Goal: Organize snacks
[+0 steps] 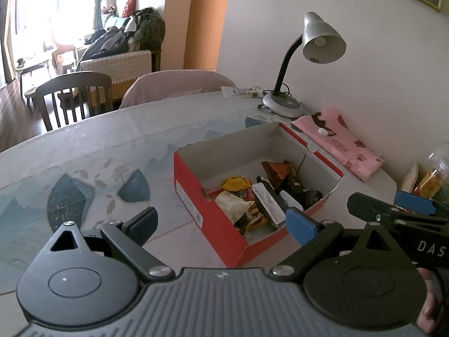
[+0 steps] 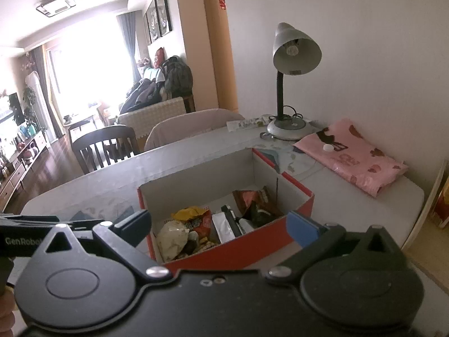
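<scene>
Both tools empty, jaws spread wide: left gripper (image 1: 223, 224) and right gripper (image 2: 221, 226) hover just short of the red box (image 1: 221, 233) on the table (image 1: 92, 137). Snack packets (image 1: 247, 199) lie heaped in the box's near end. Judged late stage or between picks; next move needs another loose snack found, or the heap tidied.

We are holding the left gripper (image 1: 223, 226) with its jaws spread wide, gripping nothing. We are holding the right gripper (image 2: 220, 229) just as wide apart and equally unloaded (its dark body is also showing at the right edge of the left wrist view). The two grippers are sitting side by side, both pointing forward and slightly downward.
</scene>
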Action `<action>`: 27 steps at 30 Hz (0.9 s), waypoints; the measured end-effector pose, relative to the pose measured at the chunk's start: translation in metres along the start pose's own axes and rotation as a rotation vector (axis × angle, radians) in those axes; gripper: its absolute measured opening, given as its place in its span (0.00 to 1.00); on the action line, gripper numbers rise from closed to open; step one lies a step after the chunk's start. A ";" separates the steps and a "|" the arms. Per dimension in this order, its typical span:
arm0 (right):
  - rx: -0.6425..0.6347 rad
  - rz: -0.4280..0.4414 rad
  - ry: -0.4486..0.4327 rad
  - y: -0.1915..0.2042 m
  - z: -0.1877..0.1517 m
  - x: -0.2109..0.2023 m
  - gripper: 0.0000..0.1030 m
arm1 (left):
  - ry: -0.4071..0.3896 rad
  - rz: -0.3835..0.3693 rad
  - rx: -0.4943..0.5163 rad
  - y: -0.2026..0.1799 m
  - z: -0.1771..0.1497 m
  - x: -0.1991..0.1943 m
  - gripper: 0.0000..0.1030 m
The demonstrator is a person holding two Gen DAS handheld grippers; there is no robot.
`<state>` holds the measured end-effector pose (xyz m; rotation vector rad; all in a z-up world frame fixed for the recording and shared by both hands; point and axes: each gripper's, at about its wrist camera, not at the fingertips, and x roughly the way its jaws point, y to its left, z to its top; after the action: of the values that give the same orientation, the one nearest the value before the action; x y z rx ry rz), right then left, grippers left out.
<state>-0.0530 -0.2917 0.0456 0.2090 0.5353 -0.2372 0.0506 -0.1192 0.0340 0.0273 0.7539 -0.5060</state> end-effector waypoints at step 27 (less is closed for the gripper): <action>0.035 -0.021 0.029 -0.001 -0.004 0.006 1.00 | 0.029 0.005 -0.023 0.006 0.000 0.009 0.95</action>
<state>-0.0505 -0.2924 0.0387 0.2408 0.5625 -0.2649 0.0585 -0.1180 0.0277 0.0152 0.7875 -0.4927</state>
